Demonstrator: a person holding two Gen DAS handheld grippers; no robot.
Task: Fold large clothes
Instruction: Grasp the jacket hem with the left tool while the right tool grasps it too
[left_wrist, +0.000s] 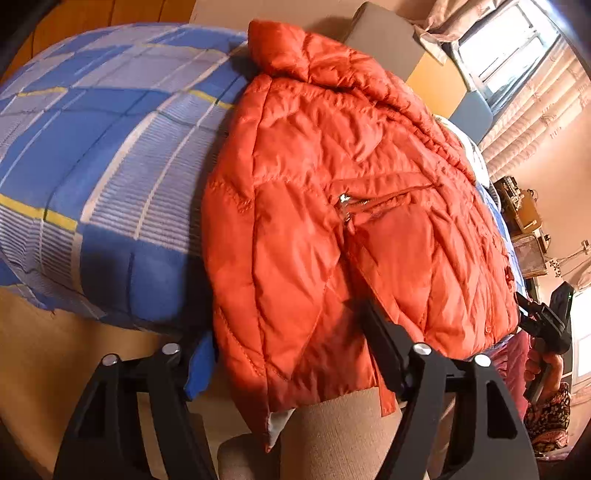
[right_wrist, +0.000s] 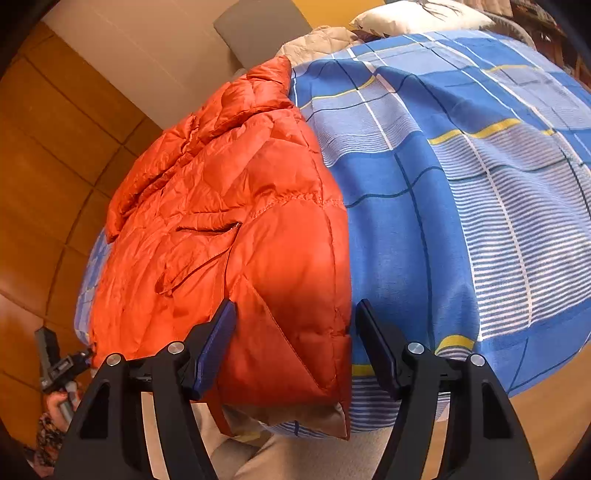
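Left gripper (left_wrist: 291, 354): jaws part open, set astride the near hem of the orange quilted jacket (left_wrist: 332, 184), pads not visibly pressing; nothing held. Right gripper (right_wrist: 295, 350): jaws likewise part open, straddling the jacket's near right hem corner (right_wrist: 295, 369), cloth between the fingers, no grip evident. Jacket: lies on the bed, already doubled lengthwise, collar at the far end, hem hanging over the near edge; zip pocket (left_wrist: 354, 206) uppermost. Bedcover (right_wrist: 461, 221): blue check with yellow and white stripes, bare to one side of the jacket. Step in hand, by judgement: taking both near hem corners for a fold toward the collar. Advice: close both pairs on all layers, well in from the edge; slippery padded fabric may slide out; lift evenly, keep the hem taut between the hands.
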